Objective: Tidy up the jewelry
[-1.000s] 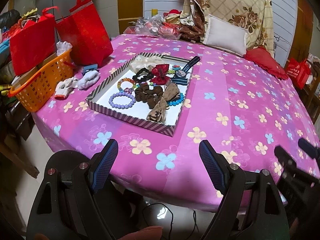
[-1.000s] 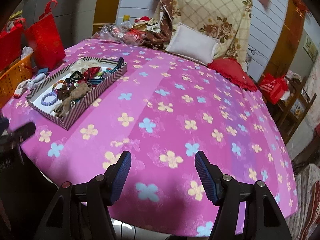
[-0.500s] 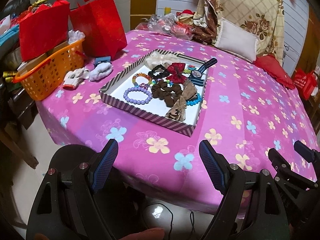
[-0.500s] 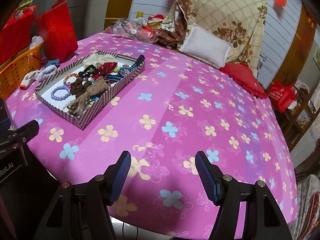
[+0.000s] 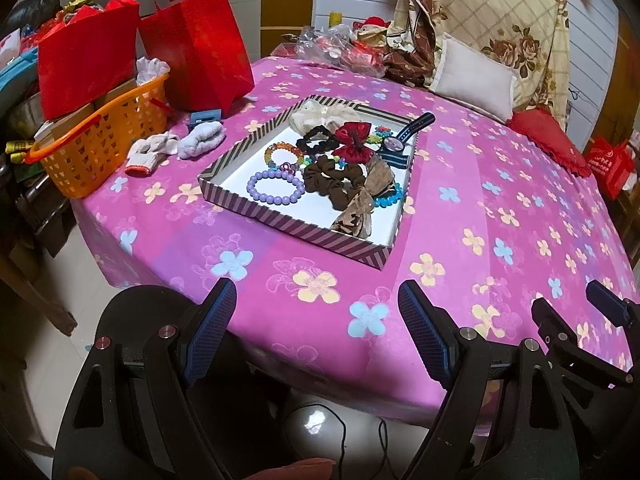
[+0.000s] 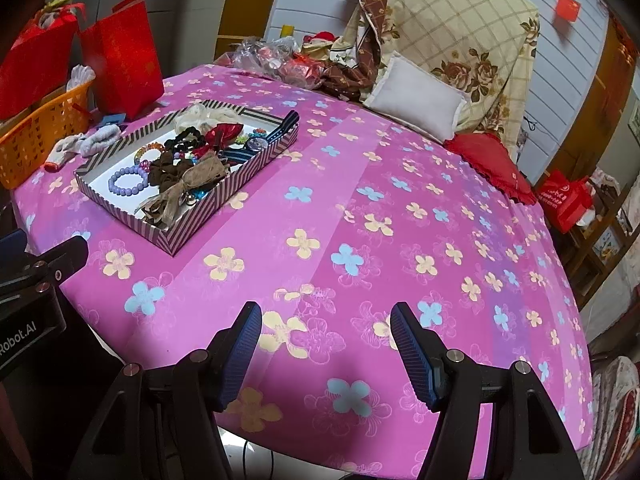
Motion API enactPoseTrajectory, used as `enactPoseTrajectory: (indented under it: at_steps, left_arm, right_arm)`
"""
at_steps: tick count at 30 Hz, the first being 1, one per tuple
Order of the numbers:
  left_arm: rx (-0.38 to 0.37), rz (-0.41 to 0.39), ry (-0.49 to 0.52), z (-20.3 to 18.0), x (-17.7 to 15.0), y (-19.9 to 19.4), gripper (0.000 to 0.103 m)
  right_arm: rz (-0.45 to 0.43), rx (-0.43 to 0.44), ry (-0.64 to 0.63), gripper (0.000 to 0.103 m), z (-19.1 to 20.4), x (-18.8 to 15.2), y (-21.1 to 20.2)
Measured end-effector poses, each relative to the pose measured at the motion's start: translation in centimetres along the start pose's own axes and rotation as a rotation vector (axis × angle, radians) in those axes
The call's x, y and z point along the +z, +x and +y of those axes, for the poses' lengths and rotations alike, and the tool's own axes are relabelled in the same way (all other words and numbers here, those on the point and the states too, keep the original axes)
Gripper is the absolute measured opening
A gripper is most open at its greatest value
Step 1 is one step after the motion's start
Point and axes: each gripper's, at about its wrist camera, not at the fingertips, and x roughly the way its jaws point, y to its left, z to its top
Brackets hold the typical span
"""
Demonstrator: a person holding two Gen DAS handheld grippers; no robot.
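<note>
Having drawn nearer the surface (image 5: 460, 184) over the last second, the left tool (image 5: 316, 322) and right tool (image 6: 326, 346) both hang empty with fingers apart, short of the striped tray (image 5: 288, 227) where bracelets, scrunchies and watch lie jumbled together.

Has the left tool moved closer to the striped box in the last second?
Yes. The left tool has advanced toward the striped box, which now looks nearer to its fingers.

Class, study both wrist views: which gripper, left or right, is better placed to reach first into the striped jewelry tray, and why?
Probably the left gripper: open and empty, with the striped tray straight ahead. The right gripper, also open, faces bare tablecloth, the tray off to its left.
</note>
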Motion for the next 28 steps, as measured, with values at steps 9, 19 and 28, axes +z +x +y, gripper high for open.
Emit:
enactPoseTrajectory:
  at_steps: [9,19,28]
  left_arm:
    - [0.004,0.002,0.005,-0.4,-0.1,0.0,0.083]
    - [0.011,0.008,0.009,-0.5,0.1,0.0,0.083]
    - [0.041,-0.043,0.072,-1.5,1.0,-1.5,0.083]
  right_arm:
    - [0.004,0.004,0.008,0.065,-0.1,-0.3,0.2]
    - [0.013,0.013,0.001,0.065,0.1,-0.5,0.5]
    - [0.007,0.038,0.066,0.065,-1.9,-0.7,0.3]
